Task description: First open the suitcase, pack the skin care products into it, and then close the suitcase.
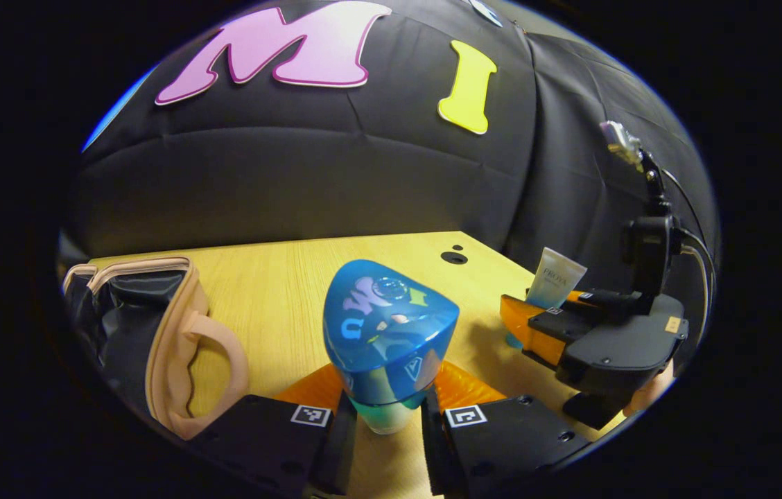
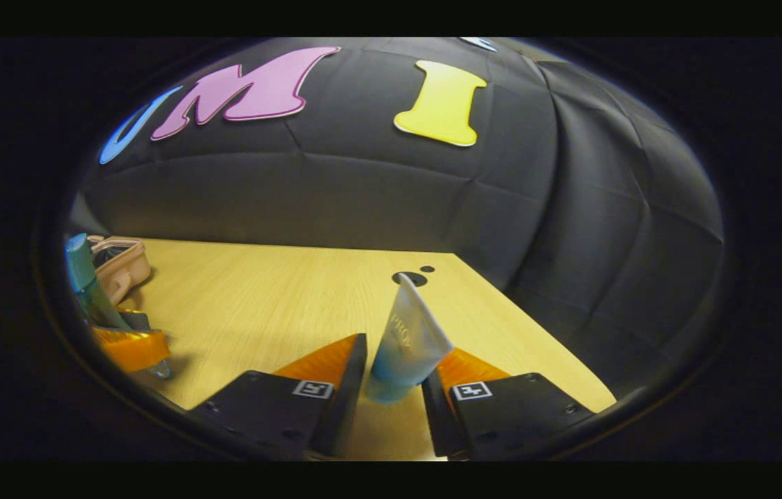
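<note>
1. Left claw clamped on blue-capped bottle, upright above worktop.
2. Right claw clamped on pale tube, standing upright.
3. Open suitcase lies on the worktop, left of the bottle, apart.

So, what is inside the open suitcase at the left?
The suitcase stands open on the table. Its dark lining is visible near the top, and no product is seen there. The bottom is hidden by its own beige wall.
</note>
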Available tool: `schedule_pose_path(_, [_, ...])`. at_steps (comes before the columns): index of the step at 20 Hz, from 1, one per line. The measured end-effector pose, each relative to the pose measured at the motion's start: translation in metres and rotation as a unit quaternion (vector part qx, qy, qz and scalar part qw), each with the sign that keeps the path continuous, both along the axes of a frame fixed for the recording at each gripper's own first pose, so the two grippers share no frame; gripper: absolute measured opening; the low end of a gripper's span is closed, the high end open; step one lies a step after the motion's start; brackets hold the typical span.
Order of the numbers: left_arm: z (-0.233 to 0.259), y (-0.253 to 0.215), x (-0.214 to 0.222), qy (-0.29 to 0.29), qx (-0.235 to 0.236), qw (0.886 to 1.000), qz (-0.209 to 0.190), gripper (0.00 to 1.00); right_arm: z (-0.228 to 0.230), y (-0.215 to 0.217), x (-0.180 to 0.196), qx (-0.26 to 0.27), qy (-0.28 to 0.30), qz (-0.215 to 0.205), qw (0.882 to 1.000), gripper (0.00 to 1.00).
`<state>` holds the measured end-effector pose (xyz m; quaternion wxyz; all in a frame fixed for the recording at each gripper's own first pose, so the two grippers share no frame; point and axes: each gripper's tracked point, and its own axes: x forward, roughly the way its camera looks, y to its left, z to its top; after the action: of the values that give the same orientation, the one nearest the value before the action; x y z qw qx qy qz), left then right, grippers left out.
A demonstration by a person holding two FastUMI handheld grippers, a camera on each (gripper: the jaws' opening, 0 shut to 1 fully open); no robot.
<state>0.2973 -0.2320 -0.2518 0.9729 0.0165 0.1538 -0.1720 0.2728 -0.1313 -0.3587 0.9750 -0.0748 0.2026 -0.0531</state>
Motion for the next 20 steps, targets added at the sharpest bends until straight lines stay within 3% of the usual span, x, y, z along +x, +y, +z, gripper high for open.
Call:
schedule_pose_path(1, [0.007, 0.003, -0.004, -0.003, -0.006, 1.0, 0.002, 0.46, 0.0, 0.004, -0.002, 0.004, 0.0, 0.008, 1.0, 0.37])
schedule_pose_path(5, [0.033, 0.017, -0.019, -0.017, -0.023, 1.0, 0.01, 0.46, 0.003, 0.02, -0.009, 0.005, 0.002, 0.034, 0.999, 0.19])
schedule_pose_path(6, [0.04, 0.022, -0.024, -0.022, -0.028, 0.999, 0.011, 0.46, 0.007, 0.026, -0.01, 0.004, -0.004, 0.041, 0.999, 0.23])
schedule_pose_path(9, [0.065, 0.048, -0.039, -0.033, -0.037, 0.999, 0.021, 0.46, 0.017, 0.045, -0.02, 0.011, -0.008, 0.064, 0.998, 0.18])
schedule_pose_path(11, [0.08, 0.068, -0.047, -0.033, -0.045, 0.998, 0.03, 0.45, 0.04, 0.06, -0.026, 0.02, -0.025, 0.074, 0.997, 0.15])
schedule_pose_path(13, [0.097, 0.098, -0.057, -0.032, -0.045, 0.997, 0.045, 0.45, 0.074, 0.085, -0.032, 0.033, -0.053, 0.095, 0.994, 0.19])
schedule_pose_path(15, [0.104, 0.141, -0.065, -0.03, -0.026, 0.997, 0.071, 0.45, 0.107, 0.118, -0.041, 0.044, -0.074, 0.126, 0.988, 0.24])
schedule_pose_path(16, [0.106, 0.164, -0.068, -0.029, -0.018, 0.996, 0.087, 0.45, 0.121, 0.136, -0.045, 0.052, -0.081, 0.143, 0.985, 0.15])
schedule_pose_path(17, [0.107, 0.186, -0.07, -0.026, -0.012, 0.994, 0.101, 0.41, 0.132, 0.157, -0.05, 0.064, -0.086, 0.16, 0.981, 0.19])
schedule_pose_path(20, [0.094, 0.249, -0.067, 0.001, 0.004, 0.99, 0.139, 0.45, 0.153, 0.224, -0.063, 0.102, -0.084, 0.213, 0.968, 0.19])
